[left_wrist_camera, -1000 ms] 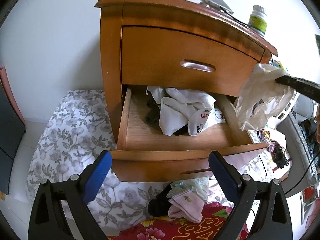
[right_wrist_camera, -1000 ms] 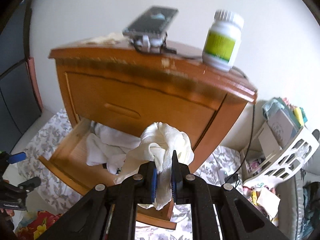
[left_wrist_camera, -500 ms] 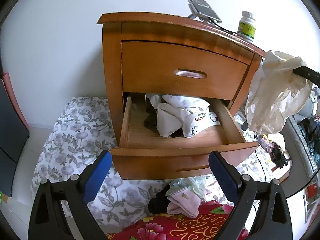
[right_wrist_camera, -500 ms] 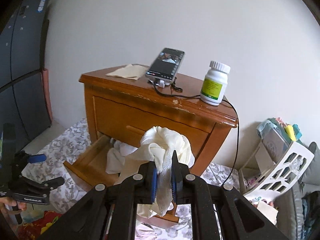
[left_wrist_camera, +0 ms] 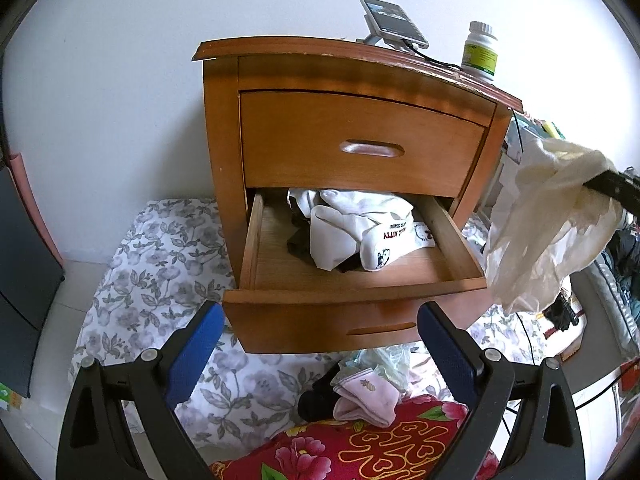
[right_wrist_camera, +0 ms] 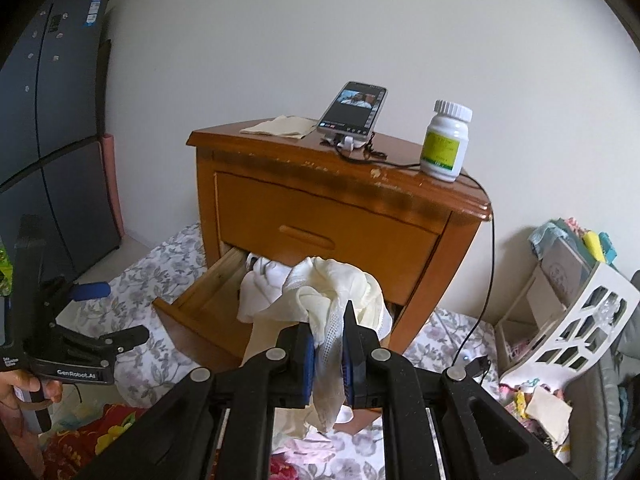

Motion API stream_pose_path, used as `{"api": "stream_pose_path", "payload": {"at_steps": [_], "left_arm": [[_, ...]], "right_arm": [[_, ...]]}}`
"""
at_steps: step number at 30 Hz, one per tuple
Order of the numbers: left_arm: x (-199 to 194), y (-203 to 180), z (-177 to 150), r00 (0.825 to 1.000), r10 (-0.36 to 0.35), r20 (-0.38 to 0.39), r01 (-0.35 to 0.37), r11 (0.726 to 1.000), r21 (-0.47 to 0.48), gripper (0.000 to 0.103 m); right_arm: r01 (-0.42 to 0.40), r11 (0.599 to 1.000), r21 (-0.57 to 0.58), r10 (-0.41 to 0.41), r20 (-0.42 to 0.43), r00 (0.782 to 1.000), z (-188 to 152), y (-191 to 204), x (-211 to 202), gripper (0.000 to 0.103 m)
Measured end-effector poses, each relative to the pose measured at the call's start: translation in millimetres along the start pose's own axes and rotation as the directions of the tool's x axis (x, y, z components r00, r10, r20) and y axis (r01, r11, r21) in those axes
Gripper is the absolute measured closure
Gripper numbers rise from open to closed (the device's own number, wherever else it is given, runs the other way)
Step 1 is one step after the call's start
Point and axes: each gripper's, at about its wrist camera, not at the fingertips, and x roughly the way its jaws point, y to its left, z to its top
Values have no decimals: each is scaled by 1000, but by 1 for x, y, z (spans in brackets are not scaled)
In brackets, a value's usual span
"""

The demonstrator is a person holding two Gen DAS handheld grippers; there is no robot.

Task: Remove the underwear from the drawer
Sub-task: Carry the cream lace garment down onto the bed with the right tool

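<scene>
The wooden nightstand's lower drawer (left_wrist_camera: 352, 276) stands pulled out, with white clothes (left_wrist_camera: 352, 232) and something dark bunched in it. My right gripper (right_wrist_camera: 328, 344) is shut on cream lace-edged underwear (right_wrist_camera: 332, 308), which hangs in the air clear of the drawer; in the left wrist view the underwear (left_wrist_camera: 548, 224) dangles at the right, beside the nightstand. My left gripper (left_wrist_camera: 320, 348) is open and holds nothing, in front of the drawer's face; a hand holds the left gripper (right_wrist_camera: 92, 320) at the left of the right wrist view.
On the nightstand top (right_wrist_camera: 304, 160) stand a phone on a holder (right_wrist_camera: 354, 110), a white pill bottle (right_wrist_camera: 444, 140) and a folded cloth (right_wrist_camera: 280, 126). Pink socks (left_wrist_camera: 368, 396) lie on the floral mat (left_wrist_camera: 160, 260). A white rack (right_wrist_camera: 568, 320) stands to the right.
Both grippers have drawn back and risen from the nightstand. The right one carried the underwear away from the drawer, to the right in the left wrist view.
</scene>
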Motion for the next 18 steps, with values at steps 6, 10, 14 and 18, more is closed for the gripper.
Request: {"api": "stream_pose_path", "payload": {"at_steps": [6,10,14,18], "left_arm": [[-4,-1,-4,1000,3,0,-3,1000,4,6],[0,1,-6,1000,7,-15,-8,1000,-5,6],[4,-1,-8,1000,5,-26,-5,1000,2,6],[8,0,-9,999,6,-37,-6,1000,0,6]], "right_arm": [[-32,999,21,32,-42,999,-14,5,10,91],[-57,997,43,60,-81,995,-27,12,24,91],[-86,994,69,95,-131,987,-43,21,44,91],[-107,991,78,119,-173,978,-54,33,61,91]]}}
